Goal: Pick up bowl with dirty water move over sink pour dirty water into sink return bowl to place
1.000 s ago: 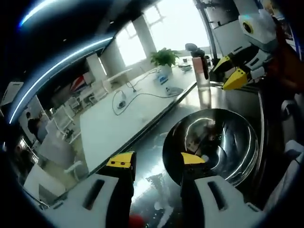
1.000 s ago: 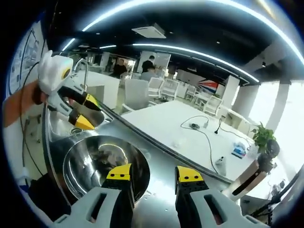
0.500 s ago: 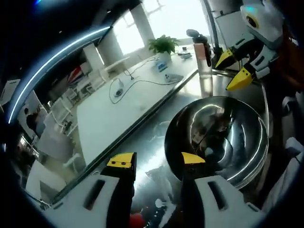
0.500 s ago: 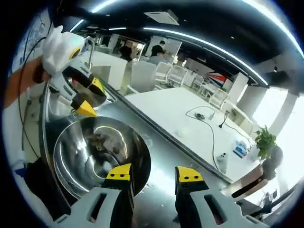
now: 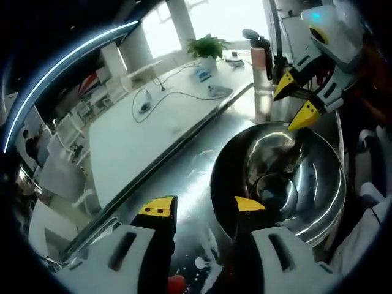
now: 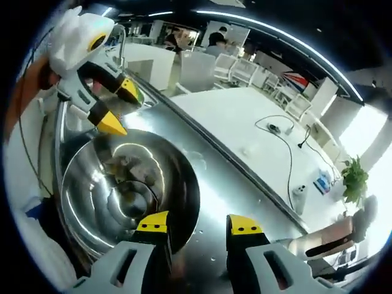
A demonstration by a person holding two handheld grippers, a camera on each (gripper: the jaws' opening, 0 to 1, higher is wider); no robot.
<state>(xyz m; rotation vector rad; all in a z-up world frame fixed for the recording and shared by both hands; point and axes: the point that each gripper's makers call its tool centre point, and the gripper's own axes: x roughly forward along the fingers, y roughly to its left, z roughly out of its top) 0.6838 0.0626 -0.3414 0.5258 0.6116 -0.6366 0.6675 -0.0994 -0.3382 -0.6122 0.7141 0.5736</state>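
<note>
Steel counter (image 5: pixel 184 177) runs along beside a white table (image 5: pixel 141 128) strewn with cables, a plant (image 5: pixel 207 46) at its far end. The bowl (image 5: pixel 278 177) sits on the counter near its front edge, murky water and bits pooled at the bottom. Left gripper (image 5: pixel 201 208) straddles the bowl's rim, jaws apart. Right gripper (image 6: pixel 198 223) does likewise at the opposite rim (image 6: pixel 184 177), jaws apart, nothing clamped. A bottle (image 5: pixel 262 58) stands beyond the bowl.

Glossy, mirror-smooth metal bowl (image 5: pixel 288 177) on a brushed steel counter (image 5: pixel 177 184).
</note>
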